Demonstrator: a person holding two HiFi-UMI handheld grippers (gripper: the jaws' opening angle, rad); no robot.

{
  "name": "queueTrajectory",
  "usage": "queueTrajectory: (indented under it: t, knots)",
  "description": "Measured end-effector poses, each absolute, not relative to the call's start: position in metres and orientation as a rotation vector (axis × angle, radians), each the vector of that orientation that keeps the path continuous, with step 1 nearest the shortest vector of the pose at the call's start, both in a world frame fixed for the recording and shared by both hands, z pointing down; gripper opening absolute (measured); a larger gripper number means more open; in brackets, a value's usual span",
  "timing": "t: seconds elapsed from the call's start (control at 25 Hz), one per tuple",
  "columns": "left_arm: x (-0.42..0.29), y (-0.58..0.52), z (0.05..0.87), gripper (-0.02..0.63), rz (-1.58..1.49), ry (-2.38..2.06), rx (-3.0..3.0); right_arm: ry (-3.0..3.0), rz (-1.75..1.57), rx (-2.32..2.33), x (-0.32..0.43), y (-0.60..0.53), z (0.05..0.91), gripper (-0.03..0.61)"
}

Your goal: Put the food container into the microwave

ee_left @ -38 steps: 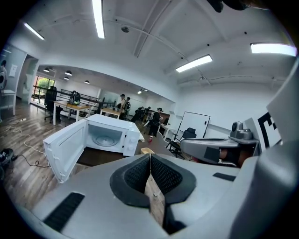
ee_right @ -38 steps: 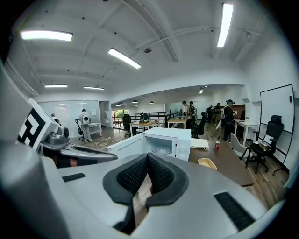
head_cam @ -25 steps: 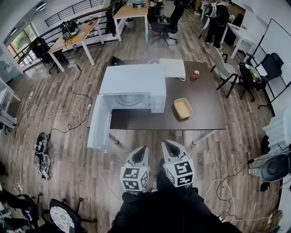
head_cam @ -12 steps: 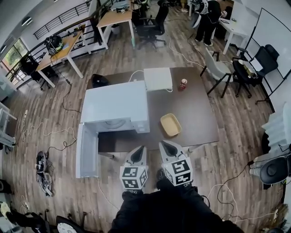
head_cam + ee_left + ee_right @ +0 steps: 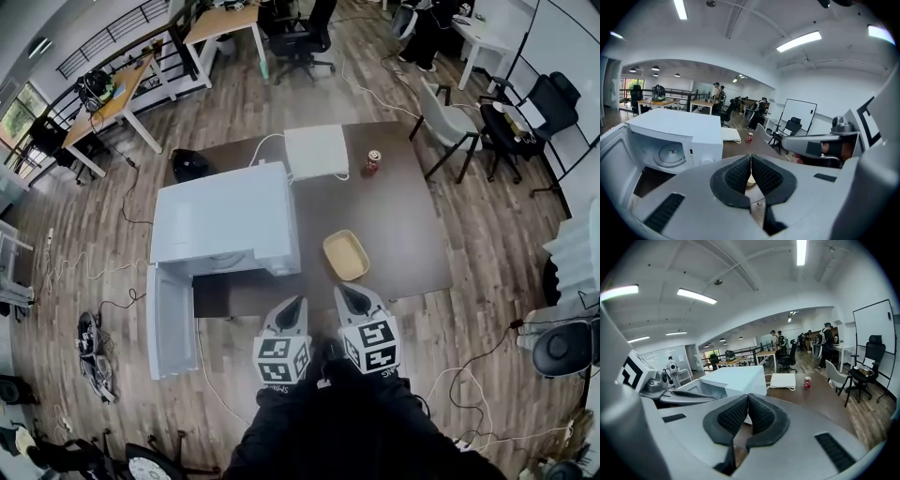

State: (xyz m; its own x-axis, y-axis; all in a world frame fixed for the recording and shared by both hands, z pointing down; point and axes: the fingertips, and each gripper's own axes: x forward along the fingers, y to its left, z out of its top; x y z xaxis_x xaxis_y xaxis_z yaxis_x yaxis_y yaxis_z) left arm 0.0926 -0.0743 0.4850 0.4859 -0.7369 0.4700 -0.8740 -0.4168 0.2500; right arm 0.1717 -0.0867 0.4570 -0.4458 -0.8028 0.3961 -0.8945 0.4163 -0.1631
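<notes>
A: Where is the food container (image 5: pixel 346 255)?

B: On the table (image 5: pixel 412 234), close to the edge nearest the person and just to the right of the microwave's (image 5: pixel 225 220) front right corner. It isn't touching the microwave. It's a tan, shallow, open tray with rounded corners, and it looks empty.

A: And the microwave?

B: It stands on the left part of the table with its door (image 5: pixel 169 319) swung wide, hanging out past the front left corner. The cavity and its glass plate are open to view.

A: What are the claws doing?

B: The left gripper (image 5: pixel 292 307) and the right gripper (image 5: pixel 346 297) are both held short of the table's near edge. On each one the ribbed pads are pressed together with nothing between them.

A: How do you think the tray will handle?

B: I'd guess it's light and thin-walled, fairly stiff but with a rim that gives a little. Its smooth sides may slip.

A: Where should it be gripped?

B: On the rim of the wall nearest the person, one jaw inside and one outside. It should be held level, because a one-sided grip may let it droop. The soda can (image 5: pixel 372 162) at the far edge is well out of the way.
</notes>
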Motion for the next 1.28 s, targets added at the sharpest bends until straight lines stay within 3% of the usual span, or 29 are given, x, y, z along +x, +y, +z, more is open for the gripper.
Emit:
queueTrajectory:
  t: [0.88, 1.28]
  knots:
    - [0.141, -0.15, 0.633, 0.034, 0.71, -1.079, 2.196, -2.049, 0.764, 1.505, 0.247, -0.168, 0.626, 0.028]
    - [0.148, -0.163, 0.694, 0.034, 0.815, -0.989, 2.168, -1.874, 0.829, 1.572, 0.291, -0.195, 0.711, 0.106]
